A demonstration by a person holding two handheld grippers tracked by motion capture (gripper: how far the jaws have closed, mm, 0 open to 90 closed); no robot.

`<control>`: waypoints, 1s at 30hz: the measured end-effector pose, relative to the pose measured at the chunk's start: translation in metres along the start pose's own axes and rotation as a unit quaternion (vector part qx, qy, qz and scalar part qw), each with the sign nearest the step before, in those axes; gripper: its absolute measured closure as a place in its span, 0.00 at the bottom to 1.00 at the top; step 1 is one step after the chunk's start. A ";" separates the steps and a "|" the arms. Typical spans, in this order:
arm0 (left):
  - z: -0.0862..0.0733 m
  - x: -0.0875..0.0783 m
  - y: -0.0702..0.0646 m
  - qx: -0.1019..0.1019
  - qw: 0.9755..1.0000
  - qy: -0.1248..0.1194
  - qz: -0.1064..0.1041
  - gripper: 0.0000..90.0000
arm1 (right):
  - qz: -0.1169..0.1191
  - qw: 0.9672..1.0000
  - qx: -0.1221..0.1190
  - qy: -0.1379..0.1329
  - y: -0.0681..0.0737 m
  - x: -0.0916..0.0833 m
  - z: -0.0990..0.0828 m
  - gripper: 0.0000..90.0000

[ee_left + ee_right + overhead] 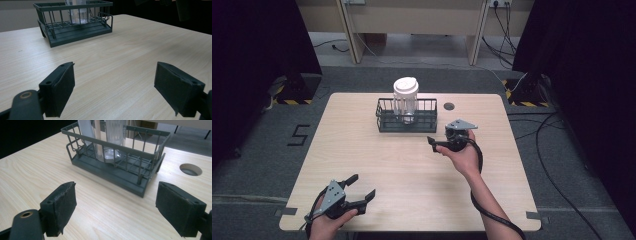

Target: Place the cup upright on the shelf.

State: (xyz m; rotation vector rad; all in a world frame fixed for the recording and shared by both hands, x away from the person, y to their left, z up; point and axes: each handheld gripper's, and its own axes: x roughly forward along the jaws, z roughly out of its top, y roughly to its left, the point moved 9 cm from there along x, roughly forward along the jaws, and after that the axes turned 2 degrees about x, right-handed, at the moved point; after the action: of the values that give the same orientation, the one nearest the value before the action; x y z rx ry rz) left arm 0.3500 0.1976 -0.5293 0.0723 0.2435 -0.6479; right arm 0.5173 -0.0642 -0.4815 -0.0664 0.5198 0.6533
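A dark wire basket (384, 123) stands at the back middle of the wooden table (362, 150). A clear ribbed cup with a white lid (405, 90) stands upright inside it. My right gripper (439, 135) hovers just to the right front of the basket, open and empty. In the right gripper view the basket (140, 153) and the cup (115, 132) lie close ahead of the open right gripper (116, 206). My left gripper (362, 186) rests near the front left edge, open and empty. From the left gripper (115, 85) the basket (75, 6) and cup (80, 15) are far off.
A round cable hole (449, 106) sits in the tabletop right of the basket, also seen in the right gripper view as the hole (190, 169). Bare wood stretches between the two grippers. Cables (552, 165) trail on the grey floor to the right.
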 end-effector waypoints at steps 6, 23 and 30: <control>0.000 0.000 0.001 -0.001 1.000 0.000 0.001 0.18 | -0.005 1.000 -0.003 0.005 -0.008 -0.015 -0.013 0.19; -0.001 0.000 0.001 -0.002 1.000 0.002 0.003 0.18 | -0.027 1.000 0.006 0.014 -0.032 -0.055 -0.051 0.20; -0.001 0.000 0.001 -0.002 1.000 0.003 0.004 0.18 | -0.035 0.999 0.018 0.016 -0.038 -0.067 -0.068 0.20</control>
State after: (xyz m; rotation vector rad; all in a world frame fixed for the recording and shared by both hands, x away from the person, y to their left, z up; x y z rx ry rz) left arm 0.3506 0.1988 -0.5301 0.0716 0.2492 -0.6386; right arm 0.4650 -0.1471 -0.5120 -0.0613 0.5565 0.5754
